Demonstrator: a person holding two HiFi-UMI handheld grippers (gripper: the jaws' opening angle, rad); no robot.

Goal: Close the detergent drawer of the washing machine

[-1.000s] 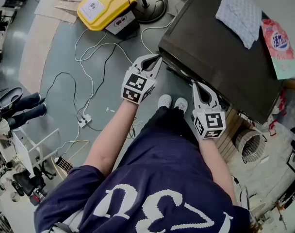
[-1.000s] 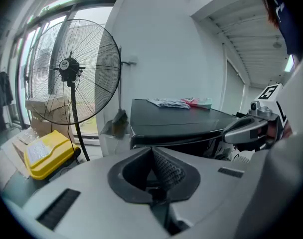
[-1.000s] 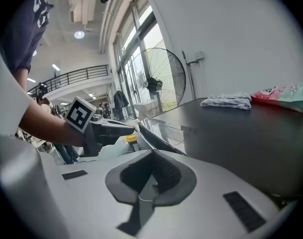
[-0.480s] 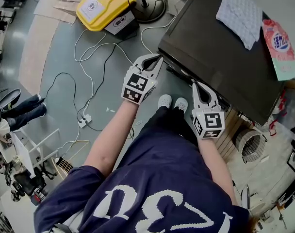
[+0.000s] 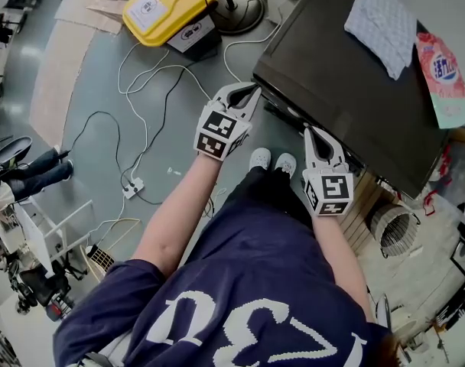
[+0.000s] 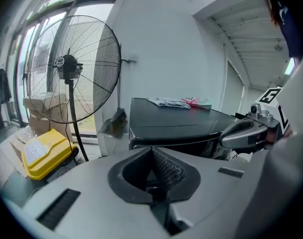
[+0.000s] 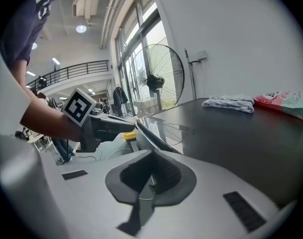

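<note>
your left gripper, right gripper: both shut, empty, tips just beside washer front edge; drawer itself unclear. versus earlier: grippers, washer unchanged.

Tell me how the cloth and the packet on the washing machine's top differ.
The cloth is pale grey and rumpled; the packet is pink and green, printed. The cloth looks soft; the packet looks smooth and flat. Both lie side by side on top of the dark washing machine.
</note>
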